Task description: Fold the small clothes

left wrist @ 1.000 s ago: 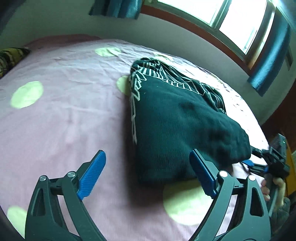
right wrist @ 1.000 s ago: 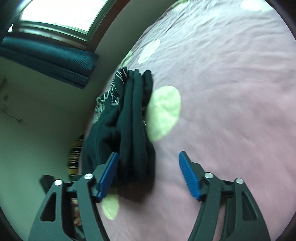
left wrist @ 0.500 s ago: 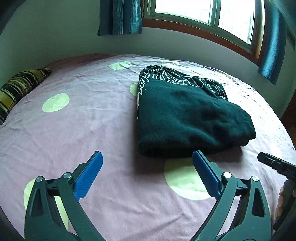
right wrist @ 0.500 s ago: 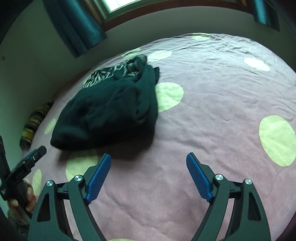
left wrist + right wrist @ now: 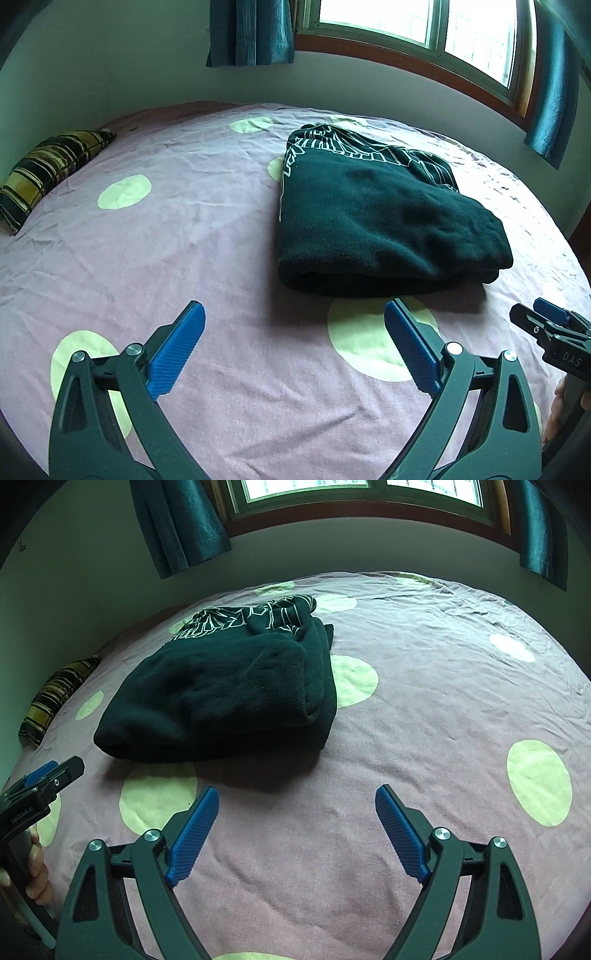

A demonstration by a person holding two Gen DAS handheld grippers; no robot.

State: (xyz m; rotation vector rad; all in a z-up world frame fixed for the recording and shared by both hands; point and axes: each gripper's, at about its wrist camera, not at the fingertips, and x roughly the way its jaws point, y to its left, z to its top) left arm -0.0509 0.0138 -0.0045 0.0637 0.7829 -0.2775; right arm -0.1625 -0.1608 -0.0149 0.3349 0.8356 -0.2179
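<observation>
The dark green fleece garment with white line print point(image 5: 384, 218), released a second ago, is now left folded on the pink dotted bedsheet point(image 5: 166, 236) just ahead of the withdrawn, wide-open, empty left tongs point(image 5: 295, 350) and right tongs point(image 5: 297, 830), so the fold is judged complete.

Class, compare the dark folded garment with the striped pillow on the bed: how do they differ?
The garment is dark green with white line print; the pillow is yellow-and-black striped. The garment lies mid-bed, folded in layers; the pillow sits at the bed's far left edge by the wall. Both rest on the pink spotted sheet.
</observation>
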